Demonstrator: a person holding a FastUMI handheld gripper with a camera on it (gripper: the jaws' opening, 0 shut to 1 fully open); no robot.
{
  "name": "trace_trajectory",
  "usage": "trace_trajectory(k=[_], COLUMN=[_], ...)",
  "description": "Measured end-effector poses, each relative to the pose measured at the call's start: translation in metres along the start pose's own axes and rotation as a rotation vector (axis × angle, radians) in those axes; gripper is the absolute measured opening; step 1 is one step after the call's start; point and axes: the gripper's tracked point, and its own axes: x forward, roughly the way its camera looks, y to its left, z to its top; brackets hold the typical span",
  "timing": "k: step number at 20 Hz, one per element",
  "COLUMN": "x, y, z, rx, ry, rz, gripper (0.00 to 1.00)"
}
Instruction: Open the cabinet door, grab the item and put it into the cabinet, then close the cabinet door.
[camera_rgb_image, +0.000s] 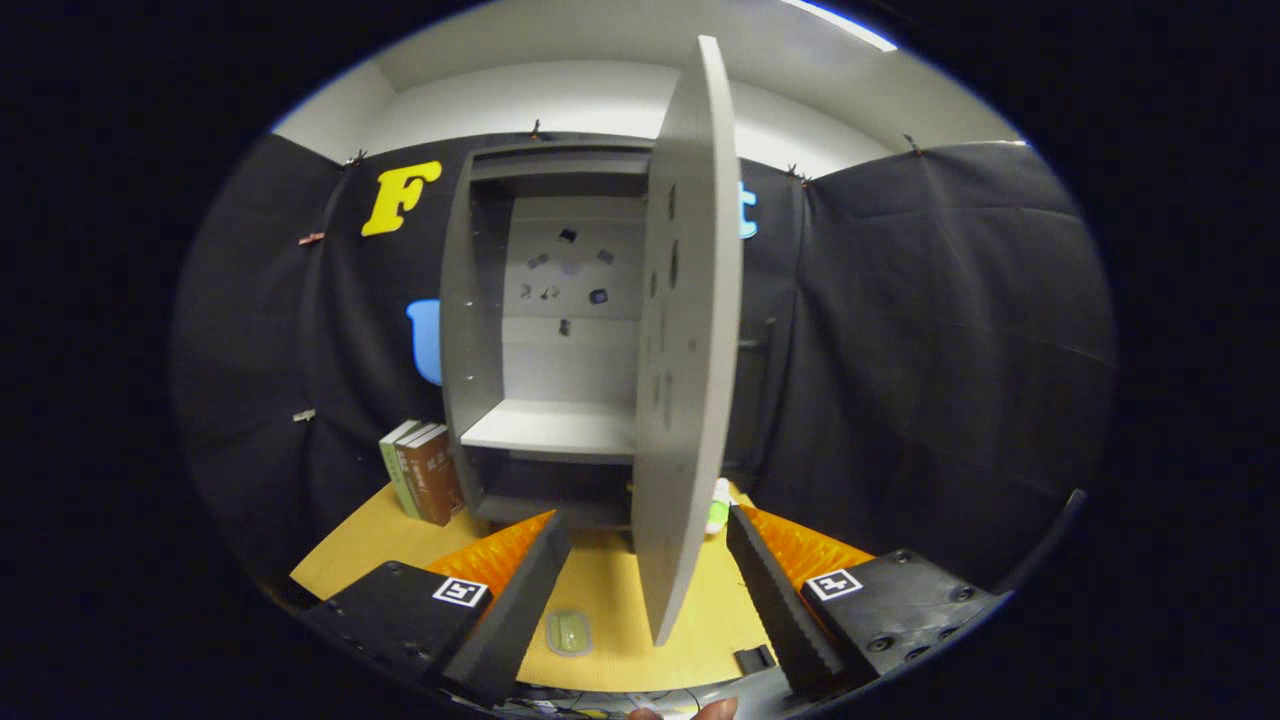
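- Tall grey open-fronted cabinet (545, 330) stands at the back of the yellow wooden counter (610, 610), against the black cloth booth wall (930, 330). It's the landmark for everything below.
- Flat grey cabinet door (690, 330) is swung wide, seen nearly edge-on, its lower corner reaching out over the counter towards the gripper. My read: step one (open) is done and the door is parked clear so the shelf can be reached.
- Pale shelf board (550, 428) inside the cabinet is bare; back panel carries a few small dark marks, too small to identify.
- Gripper (650, 590) sits low in front of the cabinet, jaws spread wide with nothing between them but counter and the door's bottom corner. Released, ready to go for a pick.
- Upright stack of brown and green books (420, 472) stands just left of the cabinet base, touching or nearly so.
- Small green-and-white item (719, 512) sits right of the cabinet base, mostly hidden behind the door. Probably the thing to stow, not certain.
- Small flat oval greenish object (569, 633) lies on the counter in front of the cabinet, between the jaws. Could also be the target.
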Motion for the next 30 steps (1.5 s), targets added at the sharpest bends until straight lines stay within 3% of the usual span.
trace_trajectory(k=[4, 8, 16, 24, 25, 26, 27, 28, 30], x=[0.005, 0.013, 0.028, 0.029, 0.029, 0.03, 0.02, 0.032, 0.038], y=[0.033, 0.043, 0.05, 0.041, 0.039, 0.041, 0.042, 0.046, 0.044], z=[-0.048, -0.097, -0.185, -0.231, -0.237, -0.242, -0.241, -0.246, -0.246], rx=[0.0, -0.029, -0.055, -0.056, -0.061, -0.056, -0.043, -0.03, -0.024], ry=[0.141, 0.277, 0.492, 0.62, 0.638, 0.654, 0.671, 0.672, 0.659], rz=[0.109, 0.154, 0.163, 0.149, 0.142, 0.143, 0.144, 0.138, 0.122], gripper=[0.97, 0.98, 0.98, 0.94, 0.91, 0.81, 0.79, 0.65, 0.62])
